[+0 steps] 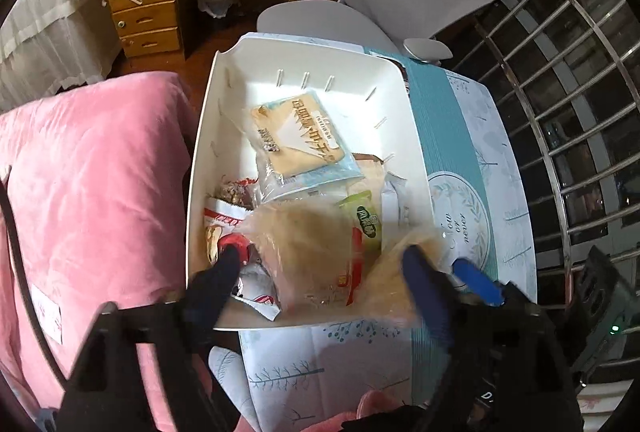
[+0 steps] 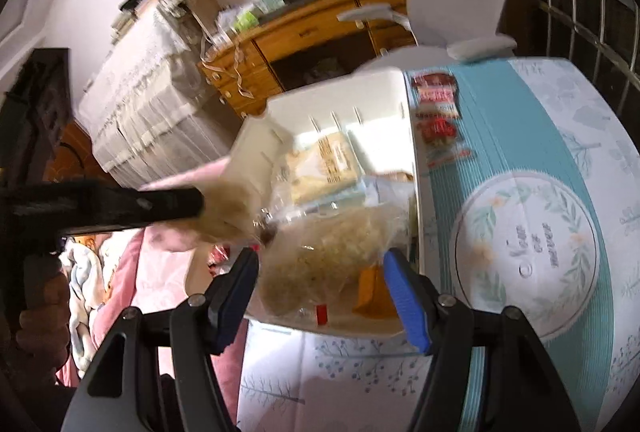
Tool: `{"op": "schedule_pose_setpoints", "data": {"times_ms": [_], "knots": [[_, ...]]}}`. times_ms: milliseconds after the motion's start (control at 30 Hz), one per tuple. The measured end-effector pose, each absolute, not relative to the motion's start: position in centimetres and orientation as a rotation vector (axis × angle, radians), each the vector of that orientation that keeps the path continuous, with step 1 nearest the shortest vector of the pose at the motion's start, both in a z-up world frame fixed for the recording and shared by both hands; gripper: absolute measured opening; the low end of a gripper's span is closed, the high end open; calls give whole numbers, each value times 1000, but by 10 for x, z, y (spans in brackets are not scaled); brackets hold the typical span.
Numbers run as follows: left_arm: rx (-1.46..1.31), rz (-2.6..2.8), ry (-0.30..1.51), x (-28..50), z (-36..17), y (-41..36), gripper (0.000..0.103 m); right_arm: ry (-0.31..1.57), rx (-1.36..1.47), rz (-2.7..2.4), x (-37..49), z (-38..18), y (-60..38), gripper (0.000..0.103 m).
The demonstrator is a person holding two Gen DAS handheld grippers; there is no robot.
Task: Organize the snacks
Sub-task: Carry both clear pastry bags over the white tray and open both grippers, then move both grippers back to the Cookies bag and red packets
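While the left gripper (image 1: 320, 260) hangs with fingers apart, the right gripper (image 2: 320, 264) has its fingers clamped on a clear snack bag (image 2: 328, 256) over the white bin (image 1: 224, 80) of packets on the bench (image 1: 480, 152).

White plastic bin (image 1: 412, 120) on a table cloth (image 1: 452, 136) patterned with a teal ribbed band, pale grey-blue trees and a leaf wreath. Clear bag (image 2: 328, 252) shows beige contents. Biscuit packet (image 1: 298, 136): tan and light blue. Red-printed packets (image 2: 436, 112) lie on the cloth. Blanket (image 1: 92, 168): pink. Right gripper fingers (image 2: 408, 308): blue.
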State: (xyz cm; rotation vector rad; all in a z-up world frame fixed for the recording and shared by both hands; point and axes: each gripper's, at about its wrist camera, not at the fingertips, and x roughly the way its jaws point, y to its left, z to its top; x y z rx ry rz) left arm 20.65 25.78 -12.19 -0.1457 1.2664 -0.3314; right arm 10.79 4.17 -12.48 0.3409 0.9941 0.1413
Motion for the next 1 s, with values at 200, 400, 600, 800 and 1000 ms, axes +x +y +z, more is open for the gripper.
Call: {"op": "schedule_pose_setpoints", "data": {"times_ms": [200,400,600,800,1000], "knots": [[-125,-357,1264,200,-121,252,84,1032,394,134,100,-132,32,68],[-110,-377,1281,195,-122,244,84,1031,415,89,88,-130,21,68],[-86,-406,1289,199,-119,235,83,1049,420,56,79,-131,9,68],[-58,-411,1306,215,-106,224,84,1078,433,27,81,-127,-10,68],[-18,-418,1323,243,-93,202,84,1052,421,16,96,-119,-36,68]]}}
